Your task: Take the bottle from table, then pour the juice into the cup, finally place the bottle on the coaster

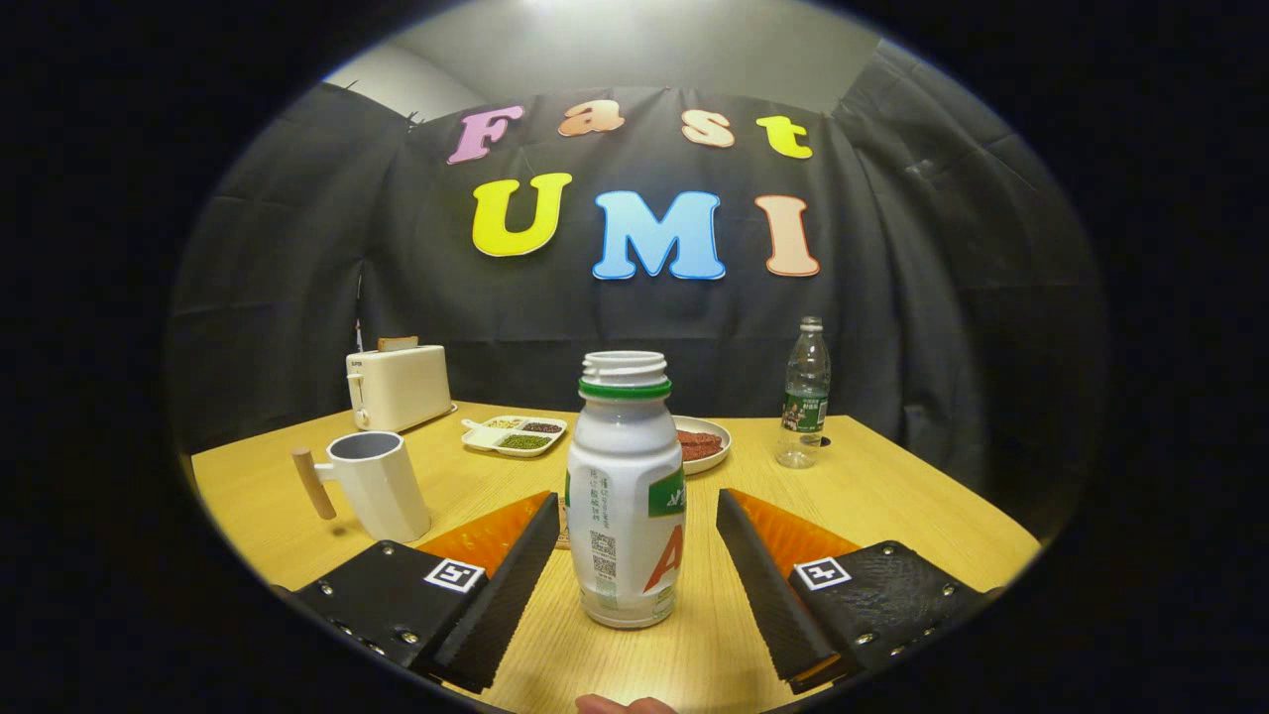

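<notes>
A white juice bottle (627,491) with a green neck ring and no cap stands upright on the wooden table (892,506), between my two fingers. My gripper (634,575) is open, and a gap shows on each side of the bottle. A white cup (377,484) with a wooden handle stands to the left, beyond the left finger. A sliver of a round coaster (562,526) peeks out behind the bottle, next to the left finger; most of it is hidden.
A white toaster (397,385) sits at the far left. A divided dish of beans (514,434) and a plate of reddish food (704,443) lie behind the bottle. A clear water bottle (805,395) stands at the far right. A fingertip (625,705) shows nearest me.
</notes>
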Demonstrator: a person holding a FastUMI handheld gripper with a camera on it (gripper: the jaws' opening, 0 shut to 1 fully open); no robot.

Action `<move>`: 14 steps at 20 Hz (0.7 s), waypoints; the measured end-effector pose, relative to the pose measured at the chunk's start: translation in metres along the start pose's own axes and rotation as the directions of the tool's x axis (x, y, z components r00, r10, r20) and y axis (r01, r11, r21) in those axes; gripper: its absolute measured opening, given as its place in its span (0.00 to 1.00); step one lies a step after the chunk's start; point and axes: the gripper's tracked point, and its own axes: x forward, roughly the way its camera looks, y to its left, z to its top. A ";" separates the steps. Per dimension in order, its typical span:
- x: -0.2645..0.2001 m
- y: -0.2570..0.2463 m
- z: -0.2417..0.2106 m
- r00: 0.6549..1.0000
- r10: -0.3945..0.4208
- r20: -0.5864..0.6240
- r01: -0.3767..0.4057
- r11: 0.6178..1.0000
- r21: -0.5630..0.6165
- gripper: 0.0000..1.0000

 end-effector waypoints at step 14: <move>0.034 -0.011 -0.013 0.992 -0.125 -0.027 0.126 0.991 0.050 0.75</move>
